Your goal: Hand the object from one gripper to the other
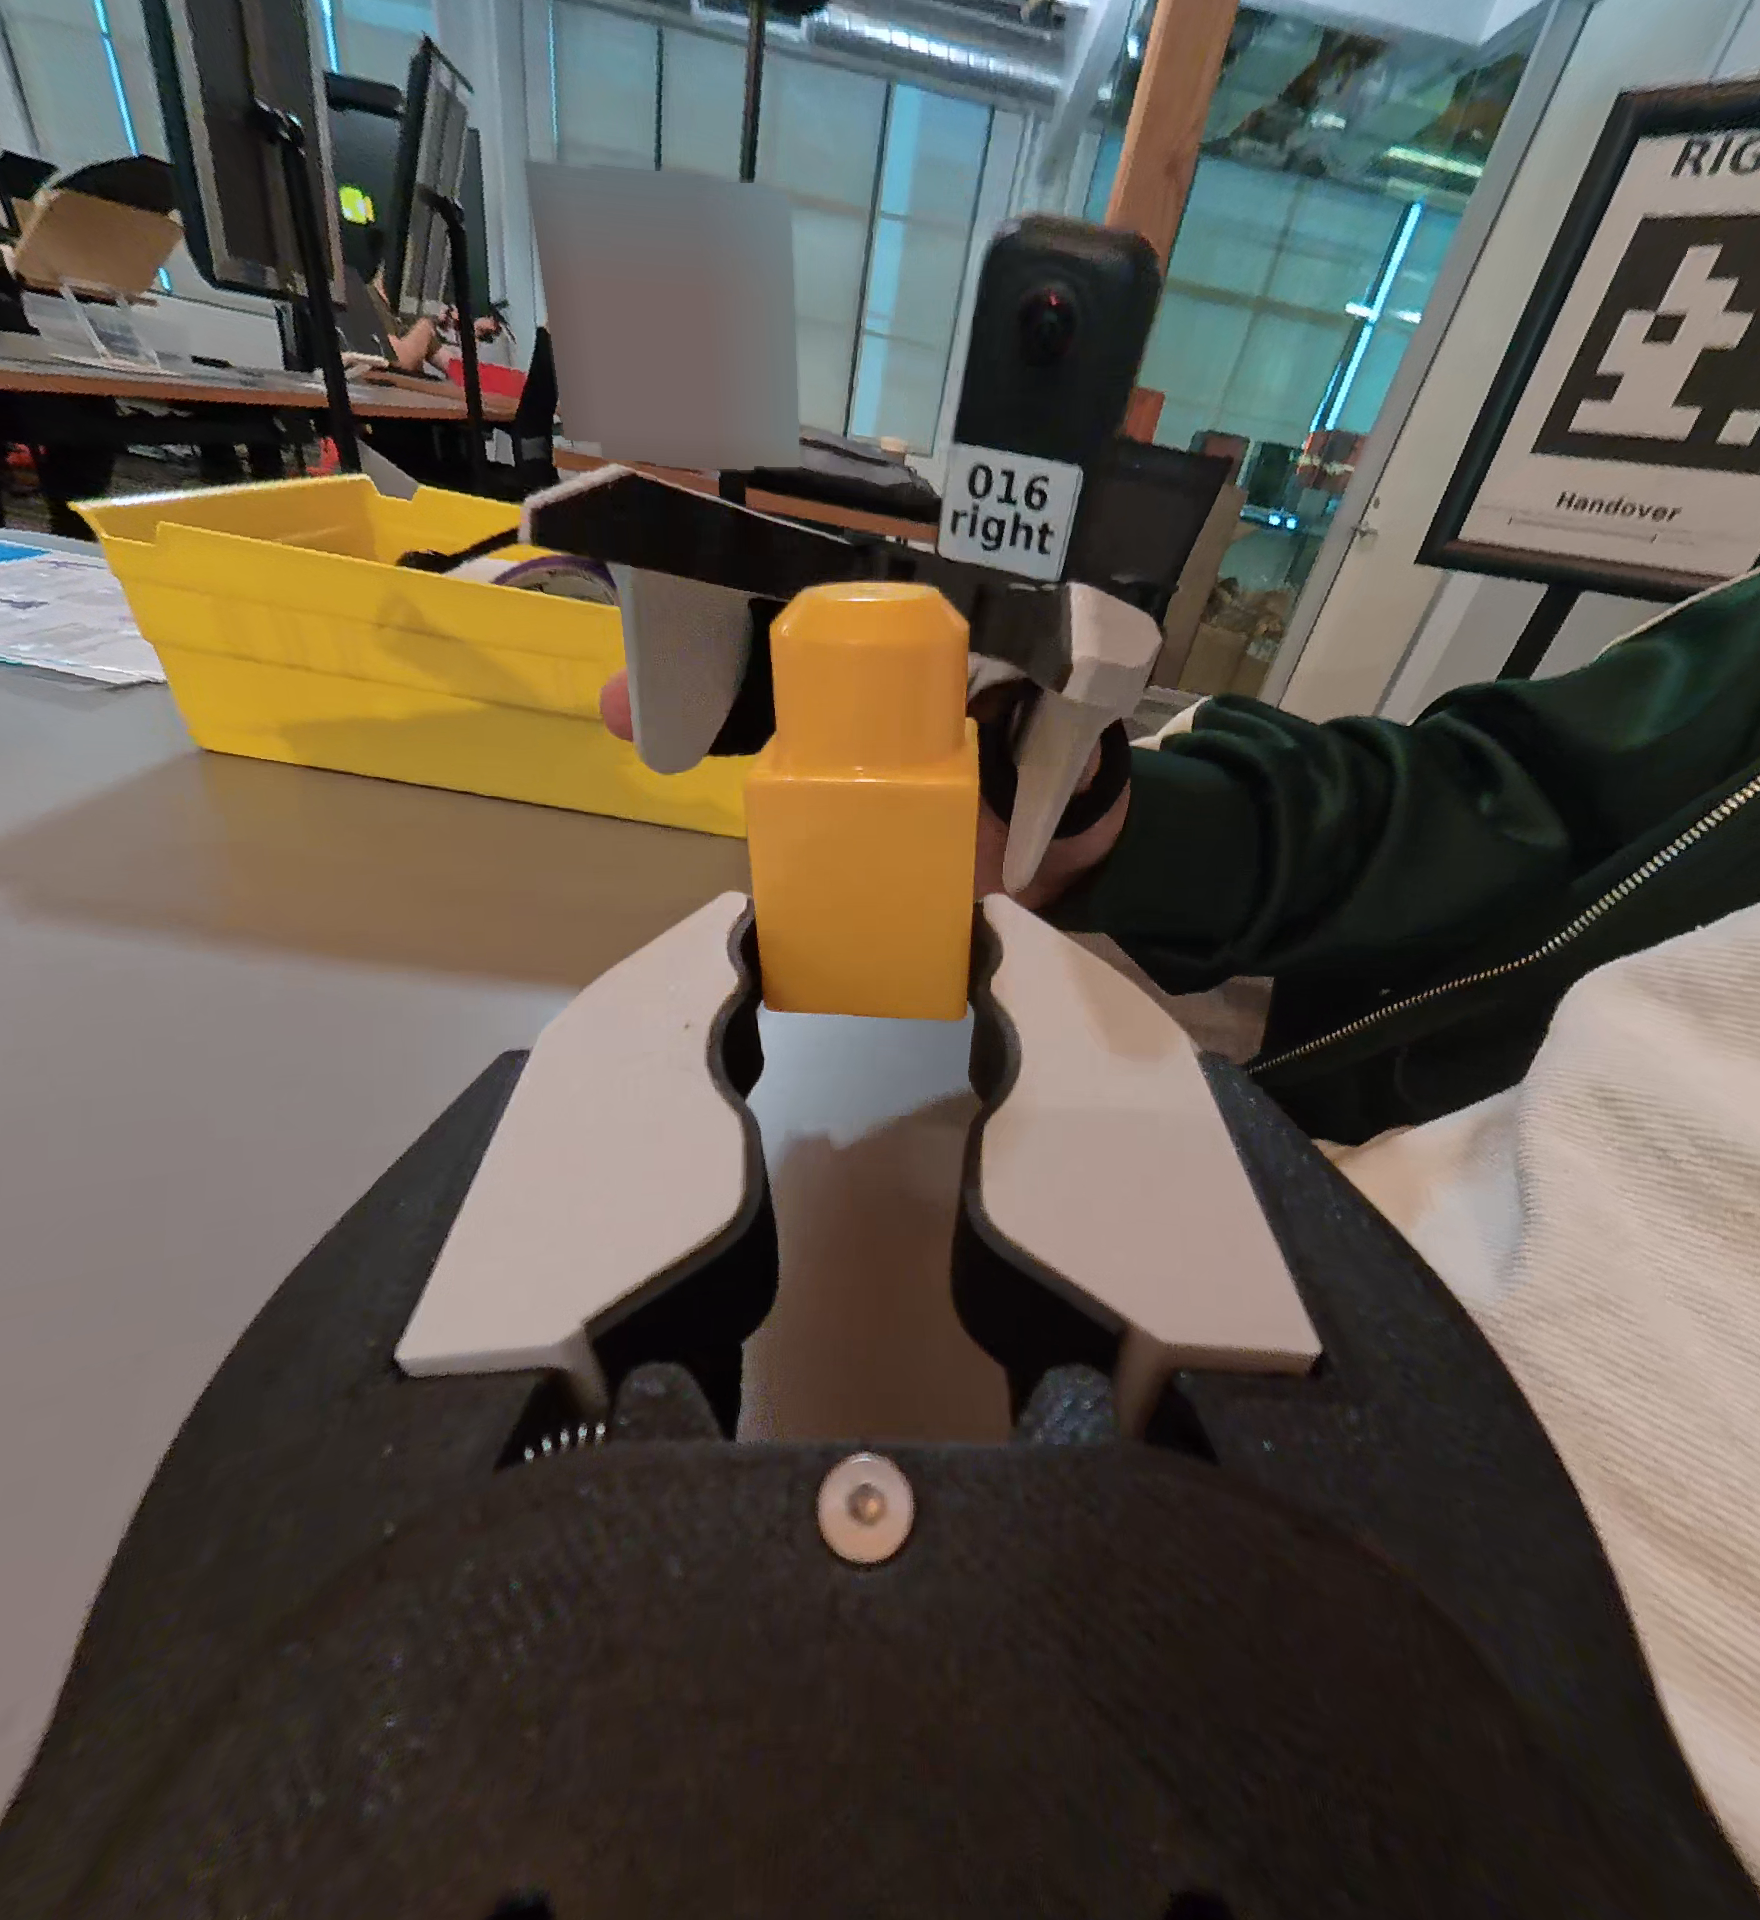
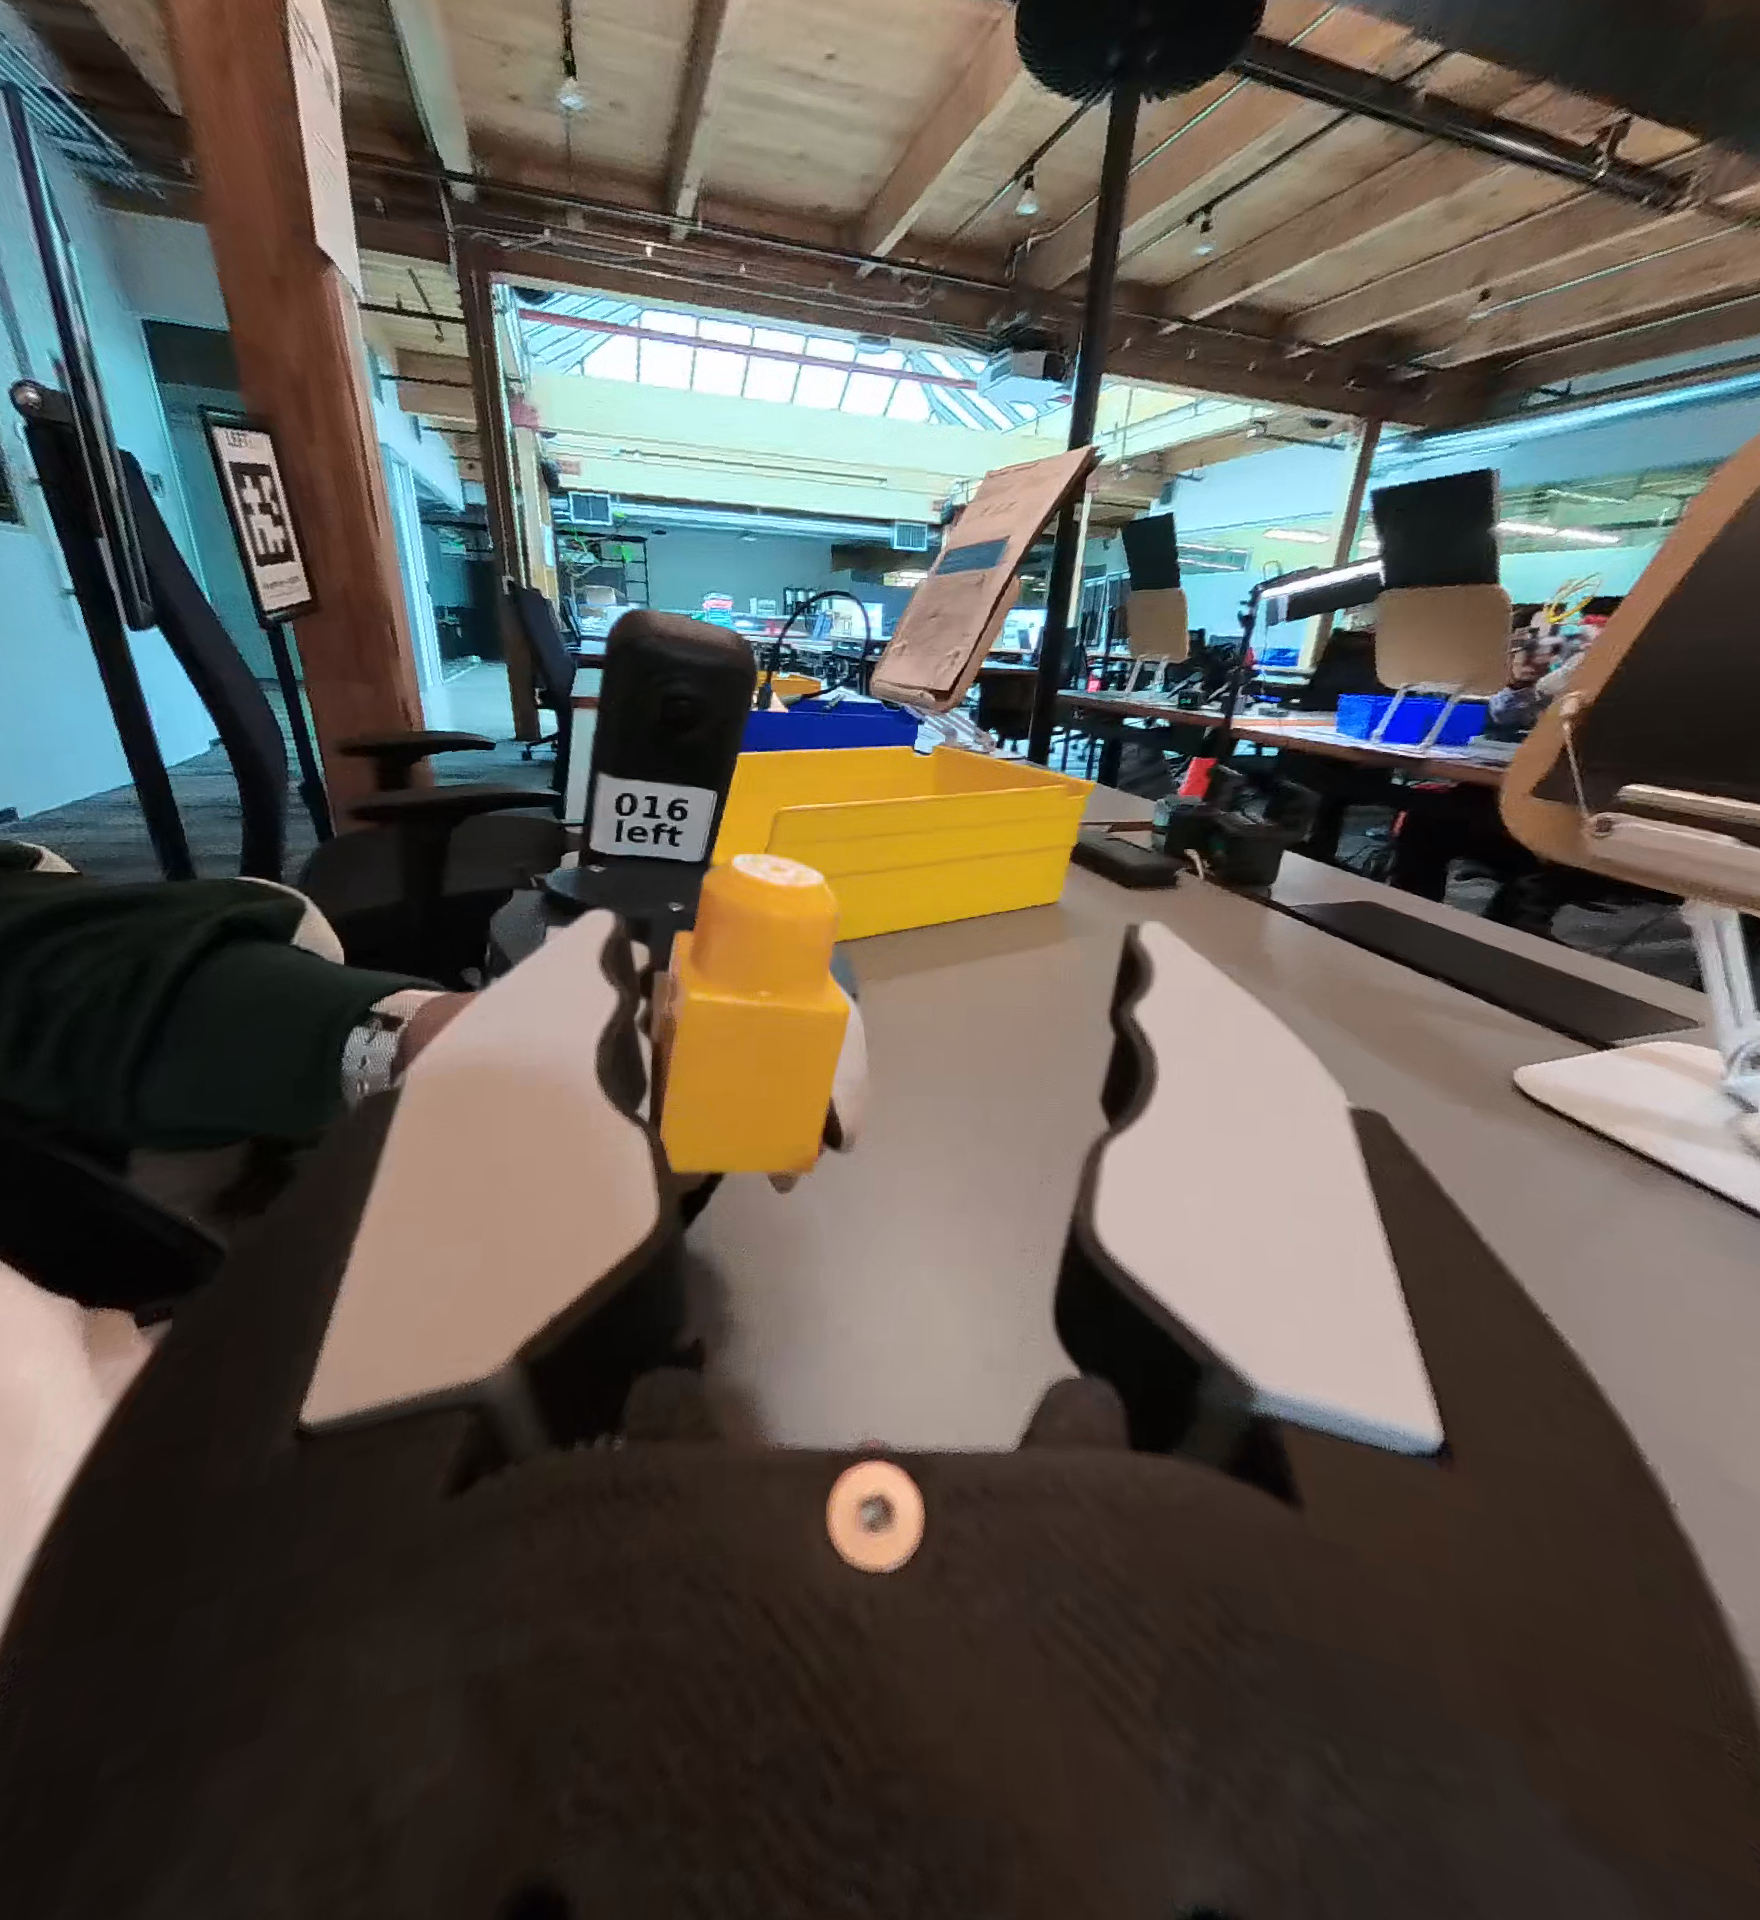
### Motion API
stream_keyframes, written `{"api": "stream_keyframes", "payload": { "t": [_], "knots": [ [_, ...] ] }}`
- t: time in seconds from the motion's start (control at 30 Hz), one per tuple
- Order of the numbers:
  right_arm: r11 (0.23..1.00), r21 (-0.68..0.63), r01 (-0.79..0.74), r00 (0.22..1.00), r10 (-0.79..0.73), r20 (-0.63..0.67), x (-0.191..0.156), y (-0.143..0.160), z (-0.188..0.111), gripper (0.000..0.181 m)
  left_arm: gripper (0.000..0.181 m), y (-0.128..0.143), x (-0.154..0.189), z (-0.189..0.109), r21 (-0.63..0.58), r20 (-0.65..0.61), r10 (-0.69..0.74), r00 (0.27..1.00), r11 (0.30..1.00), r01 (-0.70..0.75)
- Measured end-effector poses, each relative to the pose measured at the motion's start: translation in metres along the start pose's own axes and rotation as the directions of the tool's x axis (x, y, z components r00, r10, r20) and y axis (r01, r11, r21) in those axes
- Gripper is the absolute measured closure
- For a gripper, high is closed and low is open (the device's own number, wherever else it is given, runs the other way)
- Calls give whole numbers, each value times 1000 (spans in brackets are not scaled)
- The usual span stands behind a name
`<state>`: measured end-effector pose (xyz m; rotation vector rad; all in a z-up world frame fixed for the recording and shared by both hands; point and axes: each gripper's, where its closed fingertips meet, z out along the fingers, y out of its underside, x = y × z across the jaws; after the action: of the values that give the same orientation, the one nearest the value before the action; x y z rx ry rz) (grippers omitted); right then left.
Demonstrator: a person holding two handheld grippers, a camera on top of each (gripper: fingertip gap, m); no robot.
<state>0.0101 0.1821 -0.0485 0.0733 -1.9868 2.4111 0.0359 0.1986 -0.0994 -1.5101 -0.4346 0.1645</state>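
Fingertips of the left gripper [image 1: 863, 951] pinch the lower half of a yellow-orange plastic toy brick with a single round stud on top [image 1: 863, 800]; its white fingers [image 1: 637, 1122] press against both side walls of the block, which stands upright between them, stud up, held clear of the grey tabletop [image 1: 180, 1039].

Just beyond the block, the right gripper [image 1: 845, 748] faces it with its jaws spread wide, one white finger either side of the stud and neither visibly touching it. From its own camera, the right gripper [image 2: 871, 1039] shows the same: the brick [image 2: 756, 1039] sits close against the inner edge of its left-hand finger [image 2: 502, 1174], while the other finger stands well apart from it, bare table between.

Behind the block, a black stick-shaped camera [image 2: 670, 717] rises from the left gripper. A dark green sleeve [image 1: 1375, 831] reaches in from the right of the left jaws. Farther back on the table lies a yellow plastic bin [image 1: 336, 623], and a framed black-and-white marker sign [image 1: 1665, 343] stands off to the right.
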Motion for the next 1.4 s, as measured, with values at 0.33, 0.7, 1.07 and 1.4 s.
{"api": "stream_keyframes", "payload": {
  "t": [0.33, 0.7, 1.07, 1.4],
  "knots": [
    [989, -145, -31, 990, 50, 130, -21, 27, 7, 130, 146, -7, -3, -5, 41, 10, -10, 1000, 999, 10],
    [991, -133, -6, 992, 22, 122, -18, 23, 3, 144, 125, -8, -6, -4, 55, 37, -17, 999, 998, 15],
    [972, -236, 13, 981, 33, 189, -31, 45, 7, 144, 140, -36, -6, -24, 181, 40, -63, 997, 982, 55],
    [956, -293, 30, 985, 22, 173, -27, 53, 4, 181, 181, -25, -3, -20, 90, 52, 6, 999, 996, -11]
  ]
}}
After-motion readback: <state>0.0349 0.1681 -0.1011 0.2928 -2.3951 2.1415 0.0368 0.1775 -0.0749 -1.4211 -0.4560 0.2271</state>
